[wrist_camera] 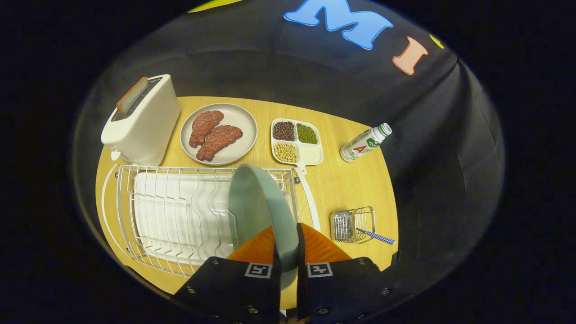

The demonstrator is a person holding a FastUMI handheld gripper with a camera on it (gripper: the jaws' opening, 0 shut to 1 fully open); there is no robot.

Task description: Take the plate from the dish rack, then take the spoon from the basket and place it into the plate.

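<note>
a: what's my gripper (pixel 286 252) at?
b: i see both fingers (pixel 258 247) clamped narrow on the rim of the grey-green plate (pixel 256 202), which stands on edge between them, over the right end of the white dish rack (pixel 171 211)

a: and the spoon?
b: the spoon (pixel 375 236) lies in the small wire basket (pixel 353 223), right of the dish rack, its checked handle sticking out over the wooden table (pixel 342 180)

a: what else is near the rack?
b: beyond it i see a toaster (pixel 144 121) with a slice in it, a plate of meat (pixel 219 133), a divided dish of beans (pixel 297 140), and farther right a bottle (pixel 365 142) lying on its side
</note>
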